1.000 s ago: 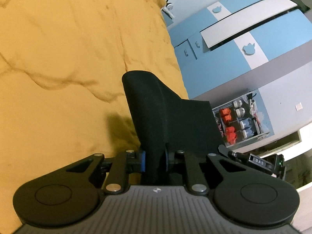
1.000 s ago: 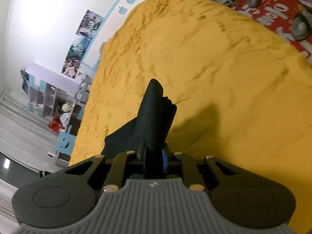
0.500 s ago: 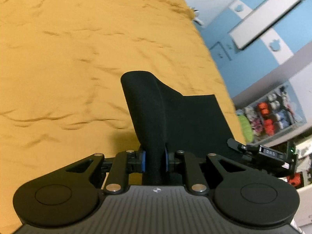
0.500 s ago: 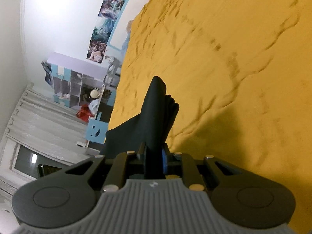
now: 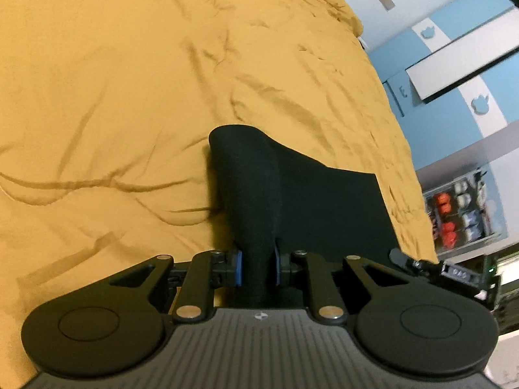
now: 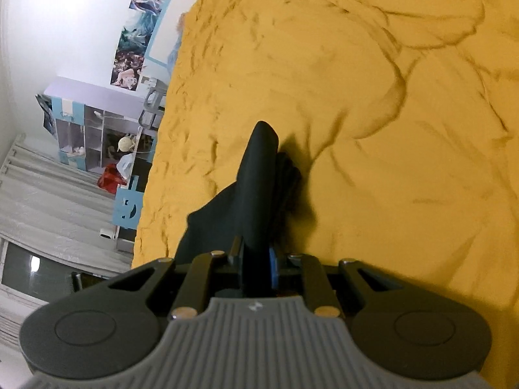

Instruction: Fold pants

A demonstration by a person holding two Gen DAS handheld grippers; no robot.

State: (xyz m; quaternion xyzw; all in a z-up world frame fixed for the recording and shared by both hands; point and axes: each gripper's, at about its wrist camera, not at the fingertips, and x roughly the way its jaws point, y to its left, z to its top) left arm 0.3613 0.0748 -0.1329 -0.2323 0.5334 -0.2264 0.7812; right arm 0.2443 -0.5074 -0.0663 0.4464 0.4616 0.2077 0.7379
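The black pants [image 5: 292,201] hang over a bed with a wrinkled yellow cover [image 5: 129,81]. My left gripper [image 5: 258,267] is shut on a thick fold of the cloth; the cloth rises ahead of the blue pads and spreads flat to the right, toward my other gripper's body at the right edge. In the right wrist view my right gripper [image 6: 254,264] is shut on another fold of the black pants [image 6: 256,188], which stands up ahead of the jaws and drapes down to the left. The fingertips of both grippers are hidden by cloth.
The yellow cover [image 6: 389,113] fills most of both views. A blue and white wardrobe [image 5: 470,74] and a shelf of small bins [image 5: 460,214] stand past the bed's right edge. Shelves [image 6: 97,136], posters [image 6: 139,26] and a curtain [image 6: 42,210] lie beyond the bed's left edge.
Both grippers have travelled across and lower over the bed, still gripping the pants. More yellow cover now fills the views, and the wardrobe and the far end of the bed have slid out of frame.
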